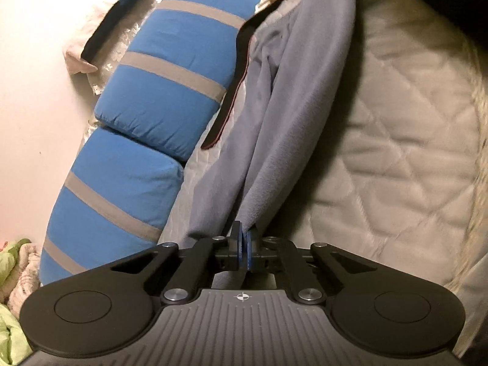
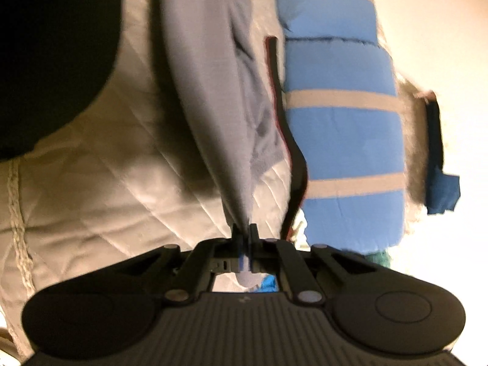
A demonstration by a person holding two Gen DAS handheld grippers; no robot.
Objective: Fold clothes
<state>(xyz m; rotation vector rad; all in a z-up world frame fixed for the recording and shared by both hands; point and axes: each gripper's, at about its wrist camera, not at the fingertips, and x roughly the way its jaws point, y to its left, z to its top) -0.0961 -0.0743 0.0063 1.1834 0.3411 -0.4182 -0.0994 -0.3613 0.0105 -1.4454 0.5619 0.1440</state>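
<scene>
Black gripper bodies fill the lower part of both wrist views. The left gripper [image 1: 243, 241] is aimed slightly downward over the bed, and its jaws are clenched on one end of a grey garment [image 1: 292, 97]. The right gripper [image 2: 245, 238] is tilted down likewise, its jaws pinched tight on the other end of the same garment [image 2: 210, 70], a tuft of which pokes out behind the pads. The garment is stretched lengthwise between the two grippers, its long axis running straight away from each camera, and it is draped above a quilted beige bedspread [image 1: 405, 140]. Two blue pillows with grey stripes [image 1: 183, 70] are lined up beside it against a pale wall [image 1: 33, 85]. A dark strap [image 1: 235, 73] lies between garment and pillows.
</scene>
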